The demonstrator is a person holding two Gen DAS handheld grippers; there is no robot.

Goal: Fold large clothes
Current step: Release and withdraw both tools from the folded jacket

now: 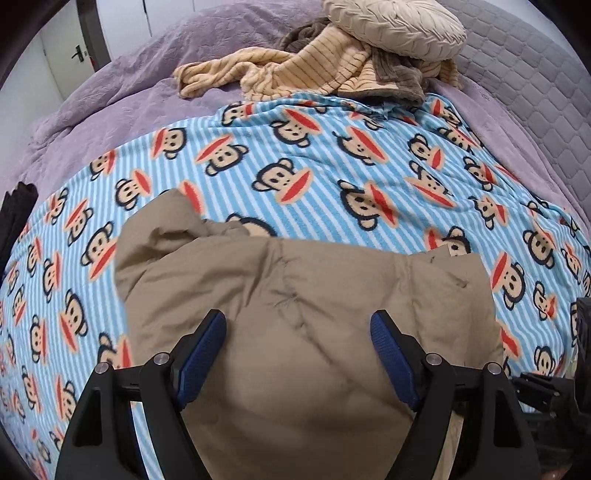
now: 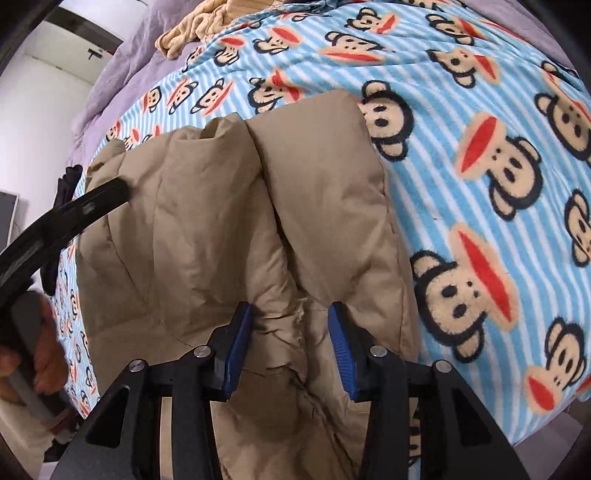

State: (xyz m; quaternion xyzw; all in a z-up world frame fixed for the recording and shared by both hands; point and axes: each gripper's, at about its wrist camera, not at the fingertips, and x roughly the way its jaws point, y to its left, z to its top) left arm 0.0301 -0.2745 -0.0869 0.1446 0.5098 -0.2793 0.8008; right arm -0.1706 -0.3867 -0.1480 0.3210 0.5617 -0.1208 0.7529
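A puffy tan coat [image 1: 303,314] lies near the front edge of a bed [image 1: 110,96], on top of a blue striped blanket [image 1: 295,155] with monkey faces. The coat looks partly folded. In the right wrist view it shows as two fat rolls side by side, with a deep crease between them, maybe the sleeves or sides laid in over the middle. That keeps the big coat narrow so it can be folded shorter next.

The left claw [image 1: 298,345] is spread wide above the near part of the coat. Nothing sits between its blue pads [image 1: 205,354], so it holds nothing. It hangs over the coat's middle, likely ready to press it flat or pick a new spot to grab.

The right claw [image 2: 290,341] is only partly spread, right at the crease. The cloth bunches up between its pads, but I cannot tell for sure if they pinch it or just sit close beside it. Being at the crease makes sense: a grab there would lift both rolls at once.

On the left edge of the right wrist view, a hand [image 2: 40,365] grips the handle of the other tool.

Farther back on the bed lie a yellow striped cloth [image 1: 295,70] and a cream pillow [image 1: 395,29], well apart from the coat, so they are out of the way.
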